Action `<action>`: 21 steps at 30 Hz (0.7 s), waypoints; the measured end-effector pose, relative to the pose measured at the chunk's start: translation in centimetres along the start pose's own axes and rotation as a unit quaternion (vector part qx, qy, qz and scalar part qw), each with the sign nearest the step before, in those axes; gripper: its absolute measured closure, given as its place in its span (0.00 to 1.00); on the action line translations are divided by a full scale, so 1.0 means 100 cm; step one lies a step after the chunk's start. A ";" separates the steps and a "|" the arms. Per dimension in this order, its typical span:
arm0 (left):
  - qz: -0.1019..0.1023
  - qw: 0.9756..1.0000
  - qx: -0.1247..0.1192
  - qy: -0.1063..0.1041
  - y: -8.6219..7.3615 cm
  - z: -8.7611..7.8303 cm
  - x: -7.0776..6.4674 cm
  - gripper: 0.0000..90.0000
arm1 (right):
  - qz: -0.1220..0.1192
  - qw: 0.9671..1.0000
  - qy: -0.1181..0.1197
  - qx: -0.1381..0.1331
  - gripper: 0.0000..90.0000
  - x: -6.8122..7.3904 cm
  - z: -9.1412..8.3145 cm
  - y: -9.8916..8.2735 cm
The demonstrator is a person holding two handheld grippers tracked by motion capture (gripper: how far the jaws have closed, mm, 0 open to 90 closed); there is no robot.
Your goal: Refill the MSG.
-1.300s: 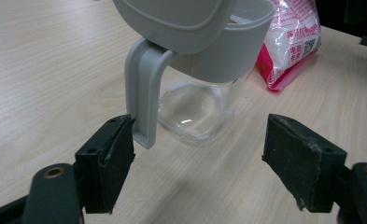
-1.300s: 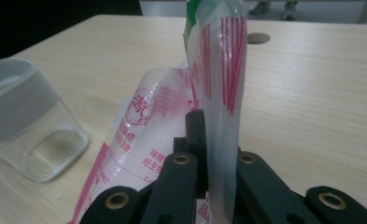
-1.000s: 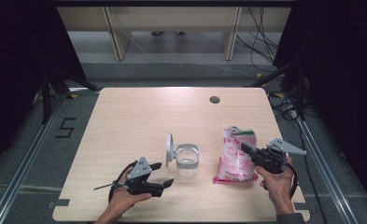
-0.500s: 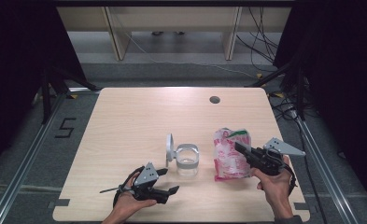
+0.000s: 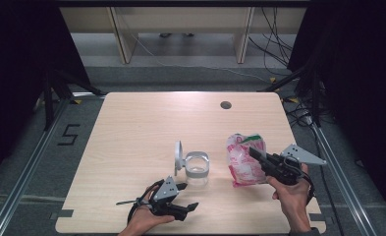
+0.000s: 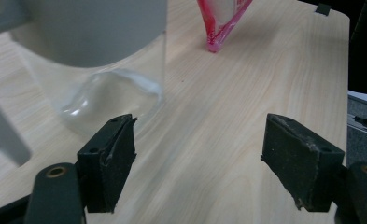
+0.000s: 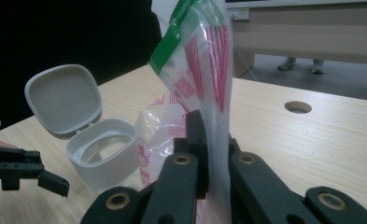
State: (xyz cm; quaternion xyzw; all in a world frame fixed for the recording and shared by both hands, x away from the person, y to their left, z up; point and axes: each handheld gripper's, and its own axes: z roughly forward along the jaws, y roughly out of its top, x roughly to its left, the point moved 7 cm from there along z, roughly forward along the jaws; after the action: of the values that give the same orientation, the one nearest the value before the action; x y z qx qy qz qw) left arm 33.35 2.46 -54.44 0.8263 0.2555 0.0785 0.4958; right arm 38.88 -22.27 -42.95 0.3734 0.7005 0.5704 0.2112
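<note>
Right gripper (image 5: 253,151), right of centre in high view: jaws clamped on bag (image 5: 244,160), pink-and-white plastic with green strip on top. Bag upright, lower edge at table (image 5: 131,123). Right gripper view: bag (image 7: 204,70) pinched between jaws, rising up frame centre.

Left gripper (image 5: 186,196), bottom centre in high view: jaws wide apart, nothing between, just below jar (image 5: 197,167). Jar clear, grey rim, lid (image 5: 178,156) flipped up at its left. Left gripper view: jar (image 6: 92,51) upper left, bag corner (image 6: 214,42) at top.
</note>
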 end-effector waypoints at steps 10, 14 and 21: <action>0.008 1.000 0.000 -0.008 0.012 0.042 -0.030 0.30 | -0.010 1.000 0.008 -0.020 1.00 0.014 -0.008 0.016; 0.013 1.000 -0.012 0.001 0.023 0.058 -0.042 0.30 | -0.001 1.000 0.005 -0.017 1.00 0.022 -0.011 0.020; 0.024 0.999 -0.016 0.016 0.036 0.075 -0.045 0.32 | -0.016 0.999 0.022 -0.025 1.00 0.034 -0.013 0.028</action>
State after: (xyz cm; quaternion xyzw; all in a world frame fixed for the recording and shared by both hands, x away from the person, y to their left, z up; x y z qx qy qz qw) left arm 33.55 -6.99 -54.48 0.8225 0.2423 0.1073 0.5033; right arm 36.55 -20.35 -39.51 0.3443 0.6960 0.5925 0.2144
